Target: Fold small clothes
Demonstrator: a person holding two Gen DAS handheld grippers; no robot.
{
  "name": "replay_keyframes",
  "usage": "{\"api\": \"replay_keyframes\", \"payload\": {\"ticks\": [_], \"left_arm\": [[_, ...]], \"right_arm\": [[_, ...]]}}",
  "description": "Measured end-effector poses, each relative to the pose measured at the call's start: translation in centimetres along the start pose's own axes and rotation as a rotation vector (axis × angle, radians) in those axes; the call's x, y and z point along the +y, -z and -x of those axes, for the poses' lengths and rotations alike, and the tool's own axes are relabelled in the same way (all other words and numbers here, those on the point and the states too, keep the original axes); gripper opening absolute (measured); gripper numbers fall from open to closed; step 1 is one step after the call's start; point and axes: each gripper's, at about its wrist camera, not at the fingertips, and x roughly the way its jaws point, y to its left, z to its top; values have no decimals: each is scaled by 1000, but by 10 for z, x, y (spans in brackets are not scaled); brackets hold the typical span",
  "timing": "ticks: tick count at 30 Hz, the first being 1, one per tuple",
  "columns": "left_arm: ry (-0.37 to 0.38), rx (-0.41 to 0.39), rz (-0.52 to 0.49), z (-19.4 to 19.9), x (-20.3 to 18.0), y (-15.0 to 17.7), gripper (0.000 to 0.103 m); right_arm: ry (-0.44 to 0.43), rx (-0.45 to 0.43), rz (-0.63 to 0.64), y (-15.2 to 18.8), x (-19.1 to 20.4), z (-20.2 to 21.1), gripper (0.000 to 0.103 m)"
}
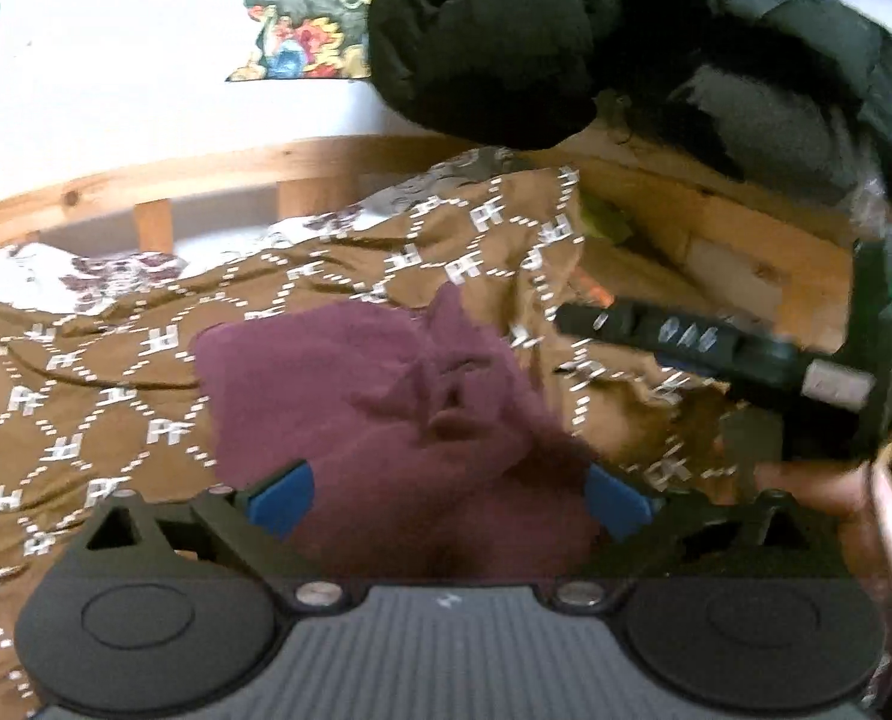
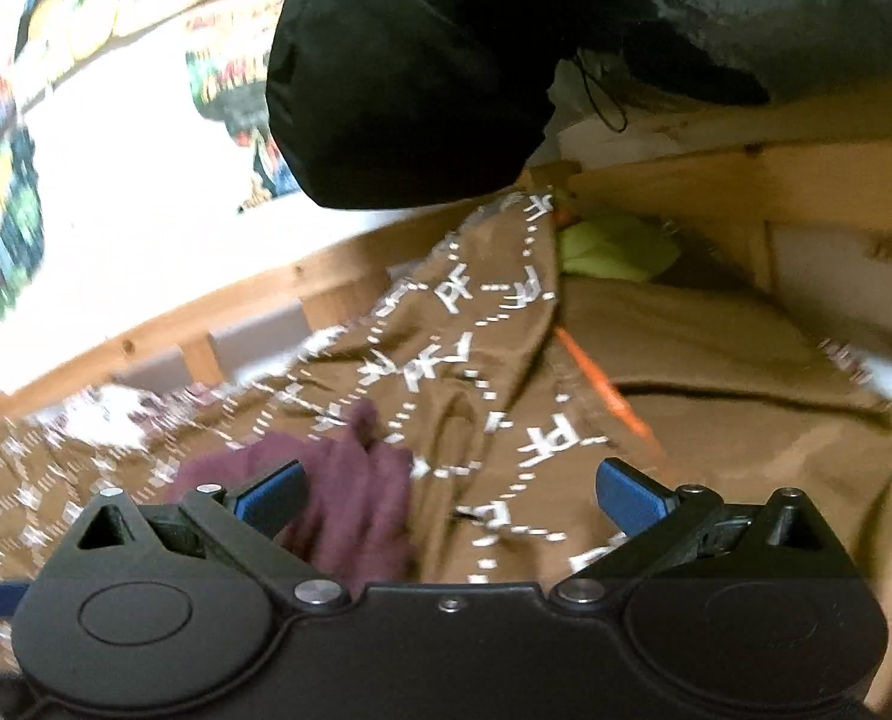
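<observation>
A small maroon garment [image 1: 374,396] lies crumpled on a brown blanket with a white pattern [image 1: 86,372]. My left gripper [image 1: 449,501] is open, its blue-padded jaws spread wide just above the garment's near edge, holding nothing. My right gripper shows in the left wrist view [image 1: 584,315] at the right, off the garment's right side over the blanket, too blurred there to judge. In the right wrist view my right gripper [image 2: 452,495] is open and empty over the blanket [image 2: 506,372], with the maroon garment [image 2: 350,492] under its left jaw.
A big black puffy jacket [image 1: 566,36] hangs over the far side; it also fills the top of the right wrist view [image 2: 422,72]. A wooden bed rail [image 1: 206,174] runs behind the blanket. A yellow-green cloth [image 2: 614,246] and an orange strip [image 2: 602,384] lie at the right.
</observation>
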Motion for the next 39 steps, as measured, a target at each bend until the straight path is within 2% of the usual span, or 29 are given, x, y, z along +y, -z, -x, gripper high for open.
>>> {"api": "replay_keyframes", "payload": {"ticks": [4, 7, 8, 10, 11, 14, 16, 17, 19, 22, 24, 27, 31, 33, 36, 39], "left_arm": [[-109, 46, -51, -3, 5, 9, 99], [-135, 66, -56, -4, 8, 15, 95], [-141, 72, -57, -5, 8, 16, 93], [-152, 93, -74, -9, 8, 18, 81], [-156, 99, -82, -10, 9, 19, 80], [-163, 98, -106, -13, 7, 21, 67], [-178, 90, -132, -14, 5, 21, 54], [-183, 91, -142, -15, 5, 21, 50], [-185, 90, -148, -16, 5, 22, 39], [-182, 86, -146, -15, 6, 23, 27], [-175, 79, -151, -12, 5, 22, 22], [-158, 59, -159, -8, 2, 21, 19], [-102, 27, -180, -1, -8, 18, 18], [-71, 29, -200, -1, -15, 19, 18], [-52, 48, -229, -4, -26, 23, 18], [-52, 76, -247, -9, -31, 26, 19]], "right_arm": [[-124, 29, -94, -1, 0, -6, 102], [-205, 43, -117, -2, 8, -8, 100], [-232, 51, -126, -2, 11, -8, 98], [-290, 77, -152, -1, 17, -12, 94], [-315, 94, -164, 0, 19, -14, 92], [-350, 155, -170, 6, 30, -22, 91], [-343, 196, -161, 11, 37, -29, 91], [-339, 211, -162, 13, 39, -32, 90], [-345, 233, -177, 19, 41, -36, 82], [-351, 247, -195, 24, 43, -40, 59], [-341, 243, -191, 25, 45, -41, 24], [-341, 196, -175, 23, 46, -36, 20], [-325, 97, -48, 7, 58, -10, 19], [-288, 59, 4, 1, 60, 8, 19], [-216, 62, 26, -1, 54, 25, 19], [-142, 122, 22, 5, 42, 28, 19]]}}
